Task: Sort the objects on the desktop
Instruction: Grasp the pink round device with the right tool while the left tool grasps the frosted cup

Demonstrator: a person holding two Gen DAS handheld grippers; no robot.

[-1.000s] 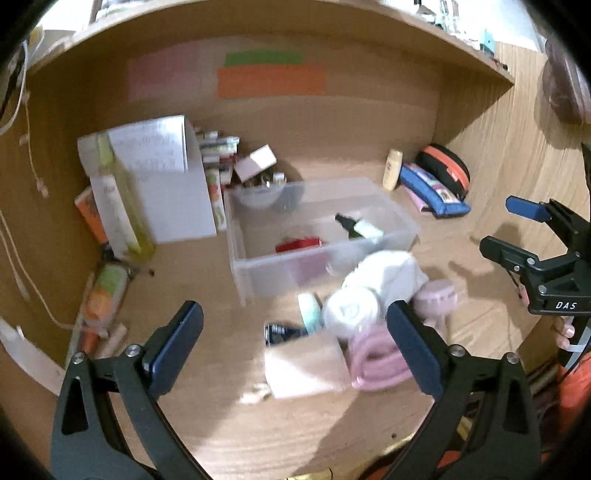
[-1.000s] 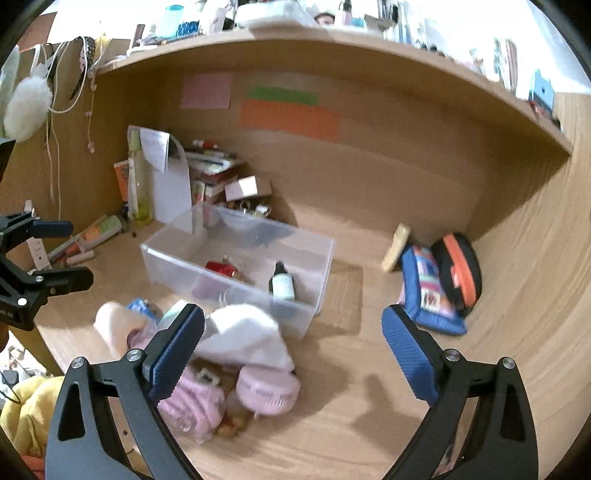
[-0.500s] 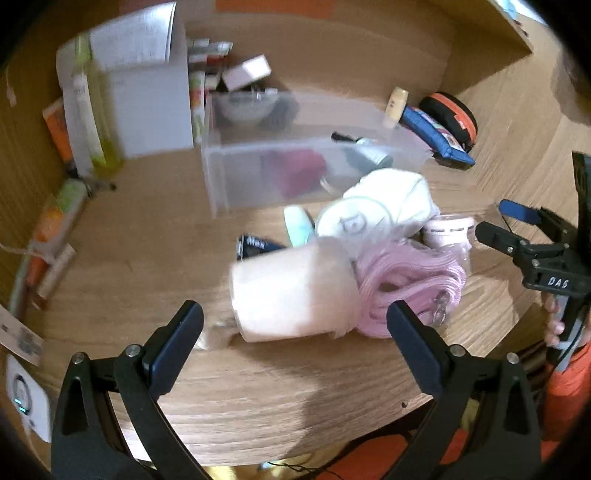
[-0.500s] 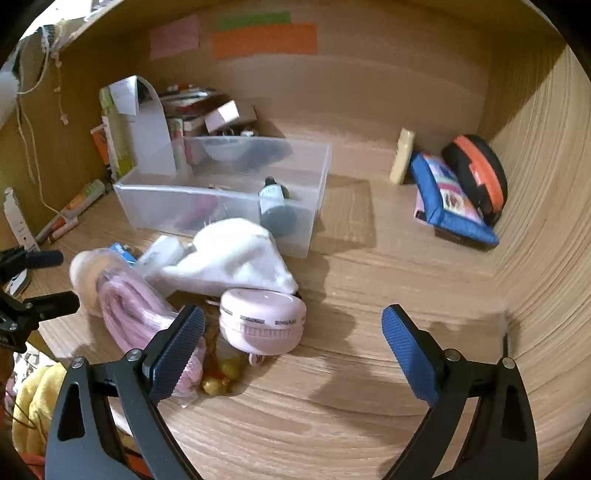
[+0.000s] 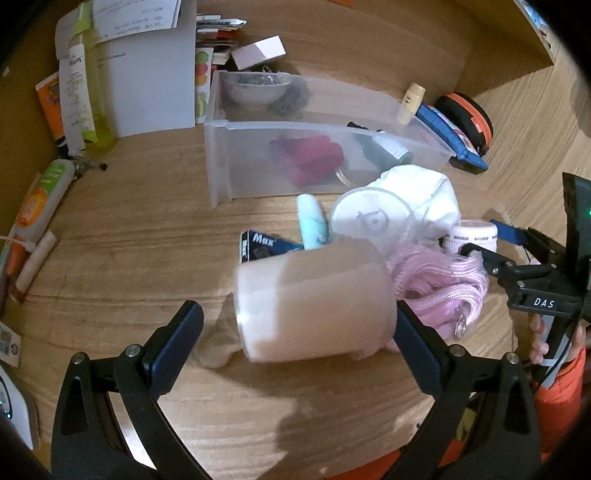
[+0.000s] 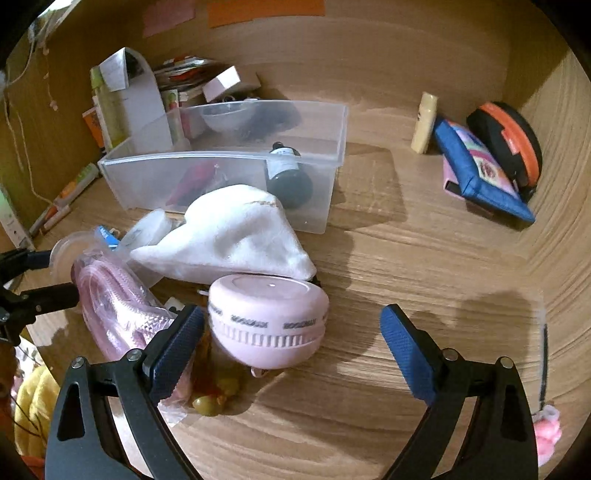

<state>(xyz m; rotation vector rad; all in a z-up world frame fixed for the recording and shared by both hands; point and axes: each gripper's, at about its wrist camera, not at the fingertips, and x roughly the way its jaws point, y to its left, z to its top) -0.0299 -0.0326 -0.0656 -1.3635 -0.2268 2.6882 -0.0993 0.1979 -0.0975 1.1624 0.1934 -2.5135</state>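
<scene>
We're lining up both grabs, left gripper (image 5: pixel 295 332) spread around the beige cup (image 5: pixel 314 302), right gripper (image 6: pixel 291 332) spread by the pink fan (image 6: pixel 267 317), so next we probably squeeze and drop them in the clear bin (image 5: pixel 332 127).

You are at a home desk, in a wood-grain alcove with a wooden back wall (image 6: pixel 388 55) carrying coloured sticky notes (image 6: pixel 266 11). The worktop (image 5: pixel 147 229) is cluttered with personal things: a clear plastic storage bin (image 5: pixel 314 129) holding a small bottle, a stack of booklets and boxes (image 6: pixel 192 77), a blue zip pouch (image 6: pixel 480 170), a white cloth (image 6: pixel 236 232) and a pink handheld gadget (image 6: pixel 269 317).
</scene>
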